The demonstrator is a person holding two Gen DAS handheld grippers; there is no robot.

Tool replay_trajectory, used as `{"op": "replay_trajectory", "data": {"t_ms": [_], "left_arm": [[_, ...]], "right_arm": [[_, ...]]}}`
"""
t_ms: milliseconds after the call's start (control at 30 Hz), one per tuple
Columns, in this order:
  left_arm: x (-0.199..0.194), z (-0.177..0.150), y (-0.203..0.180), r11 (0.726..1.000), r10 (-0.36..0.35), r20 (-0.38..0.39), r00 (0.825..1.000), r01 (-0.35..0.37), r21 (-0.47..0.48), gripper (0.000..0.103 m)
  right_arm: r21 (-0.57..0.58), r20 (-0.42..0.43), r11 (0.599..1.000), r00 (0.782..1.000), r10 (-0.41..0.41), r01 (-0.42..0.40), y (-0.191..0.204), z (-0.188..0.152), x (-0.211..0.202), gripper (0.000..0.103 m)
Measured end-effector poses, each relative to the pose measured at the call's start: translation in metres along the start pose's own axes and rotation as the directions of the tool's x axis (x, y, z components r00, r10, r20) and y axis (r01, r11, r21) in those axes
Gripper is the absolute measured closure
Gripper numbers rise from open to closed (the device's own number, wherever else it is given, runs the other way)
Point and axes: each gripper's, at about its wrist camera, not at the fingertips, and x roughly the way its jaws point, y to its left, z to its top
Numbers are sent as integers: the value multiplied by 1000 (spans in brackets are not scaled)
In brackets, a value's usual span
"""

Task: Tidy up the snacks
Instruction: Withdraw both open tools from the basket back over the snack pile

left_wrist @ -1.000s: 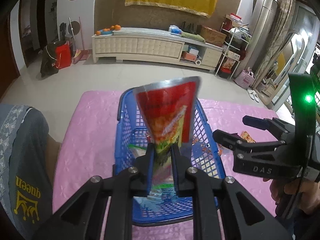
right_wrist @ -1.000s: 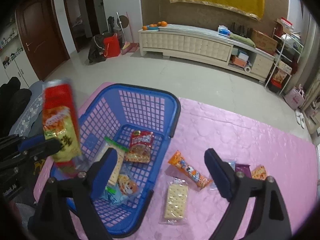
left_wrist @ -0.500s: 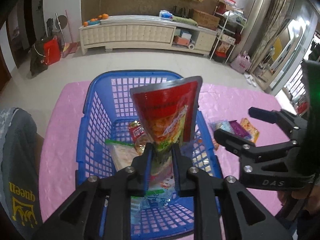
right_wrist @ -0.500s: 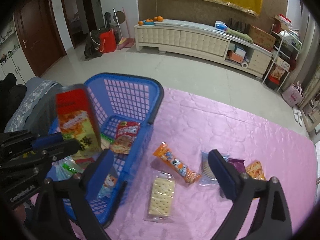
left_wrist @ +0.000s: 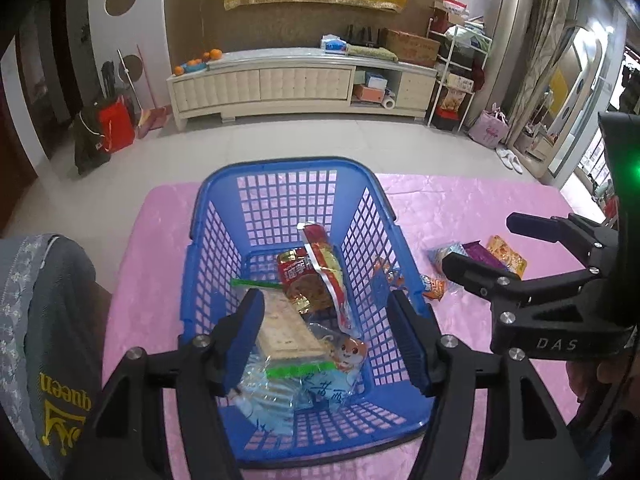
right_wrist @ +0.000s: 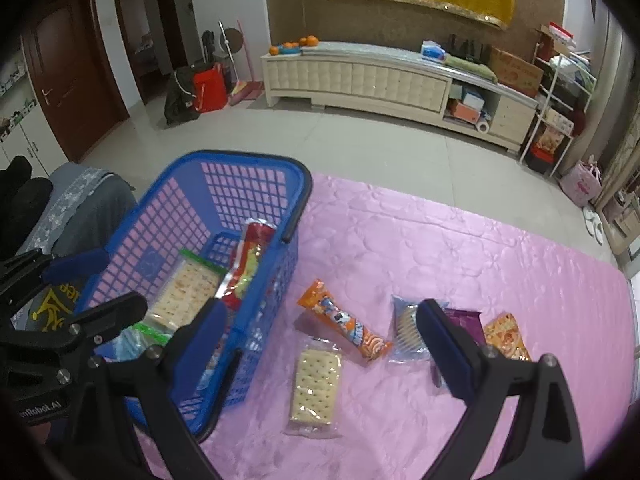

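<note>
one blue basket [left_wrist: 288, 184] stands on the pink cloth [right_wrist: 460, 248], and the left gripper [left_wrist: 326, 338] hangs over its near end with its jaws opening and nothing pressed between them. below it, inside the basket, four packets can be counted: a red packet with a silver edge [left_wrist: 326, 268] tipped up on its side, a second red packet [left_wrist: 298, 280] lying flat beside it, a cracker pack with green ends [left_wrist: 286, 334], and a pale blue pack with a cartoon animal [left_wrist: 332, 364] at the near end. the right gripper [right_wrist: 320, 336] is held over the cloth just right of the basket, jaws spread wide and holding nothing. five packets lie loose on the cloth: one orange wafer stick [right_wrist: 344, 326], one clear cracker pack [right_wrist: 316, 390] just in front of it, one blue-clear biscuit pack [right_wrist: 406, 328], one purple packet [right_wrist: 464, 320] partly hidden behind the right finger, and one orange-yellow packet [right_wrist: 506, 336] farthest right.
</note>
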Motion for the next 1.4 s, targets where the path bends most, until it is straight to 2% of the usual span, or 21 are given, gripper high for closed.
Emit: {"op": "replay_trajectory", "data": {"t_ms": [200,300,467,800,933,1300,1400], "left_arm": [[-34,-11,2,1000,26,43,999,-25,-3,35],[-50,-19,1,999,46,75,996,-47,4,27],[-71,-32,-2,999,38,87,995,-37,-15,26],[-100,-44,-42,998,40,134,990,-45,32,21],[-104,-49,-58,997,45,147,988,-54,56,21],[-101,-61,-110,996,4,124,992,-15,93,21],[-94,-62,-126,993,20,125,992,-35,114,21]], "right_arm": [[-6,20,1000,999,25,-25,10,-10,-29,6],[-6,30,1000,999,23,-23,15,-14,-43,6],[-17,56,1000,998,22,-21,20,-21,-67,6],[-10,98,1000,995,16,-15,16,-44,-104,5],[5,107,1000,994,20,-21,6,-54,-114,5],[43,119,999,993,-29,24,-28,-86,-136,3],[57,117,998,992,-42,36,-40,-96,-136,3]]}}
